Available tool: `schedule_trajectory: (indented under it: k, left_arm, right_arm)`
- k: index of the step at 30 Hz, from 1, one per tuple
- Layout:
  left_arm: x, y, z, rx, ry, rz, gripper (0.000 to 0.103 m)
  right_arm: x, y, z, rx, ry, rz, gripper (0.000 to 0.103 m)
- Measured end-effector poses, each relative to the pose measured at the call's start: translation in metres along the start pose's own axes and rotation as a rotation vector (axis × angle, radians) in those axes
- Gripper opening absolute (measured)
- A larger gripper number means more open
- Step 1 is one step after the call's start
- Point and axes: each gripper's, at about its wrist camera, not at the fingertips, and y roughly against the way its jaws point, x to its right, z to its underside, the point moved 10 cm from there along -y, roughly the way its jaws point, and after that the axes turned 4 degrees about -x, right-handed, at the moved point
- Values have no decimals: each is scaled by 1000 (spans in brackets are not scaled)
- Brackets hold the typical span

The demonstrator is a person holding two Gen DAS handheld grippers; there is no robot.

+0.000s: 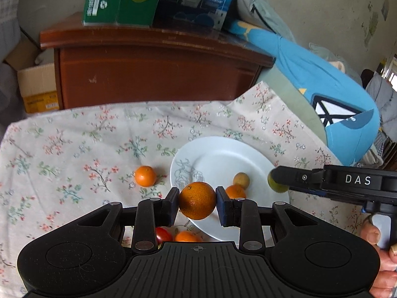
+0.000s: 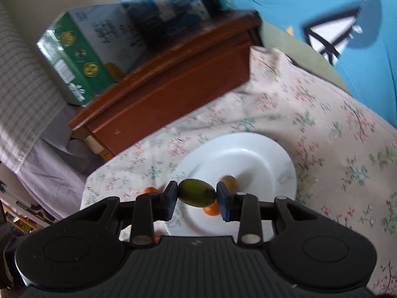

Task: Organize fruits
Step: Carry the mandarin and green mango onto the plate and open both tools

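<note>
My left gripper [image 1: 197,200] is shut on a large orange [image 1: 197,200] and holds it above the near left edge of a white plate [image 1: 218,159]. On the plate lie a small orange [image 1: 235,190] and a brownish round fruit [image 1: 241,180]. My right gripper [image 2: 197,197] is shut on a green oval fruit [image 2: 197,193] above the same plate [image 2: 250,156]; it enters the left wrist view from the right [image 1: 278,181]. Another orange [image 1: 145,175] lies on the cloth left of the plate. A red tomato [image 1: 163,234] and one more orange [image 1: 186,236] lie under my left gripper.
A floral cloth [image 1: 74,144] covers the table. A brown wooden cabinet [image 1: 153,74] stands behind it, with green and blue boxes [image 1: 119,0] on top. A blue garment [image 1: 322,87] lies at the right. A cardboard box [image 1: 34,84] sits at the far left.
</note>
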Motion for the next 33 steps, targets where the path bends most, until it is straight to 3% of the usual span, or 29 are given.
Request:
schedule_trajectory:
  k: [7,17,19,21,25,27,33]
  left_arm:
    - [7,-25,10,-33,-7,36,29]
    - [14,-43,18,-41,-18,47,31]
    - [15,-42,17,-37,-9,65,36]
    - [15,-39,15,-29,8,60,59]
    - [17,-28,9,-8,-8,58,61]
    - [16,-22,7,-6,-5,47,72]
    - [16,3,4,9,-8,17,76]
  right_arm:
    - [24,-18,17,-90,-121,55,34]
    - [35,-24,24,-109,-172,79,36]
    - [33,-22,22,-99,-168,76,36]
    - [31,-21,20,-91,-159,73,37]
    - [29,-20,19,-83,-149,61,37]
    - [28,-21,18,-80,-145,61,37]
    - [25,-19,16,-73,-126,60,38]
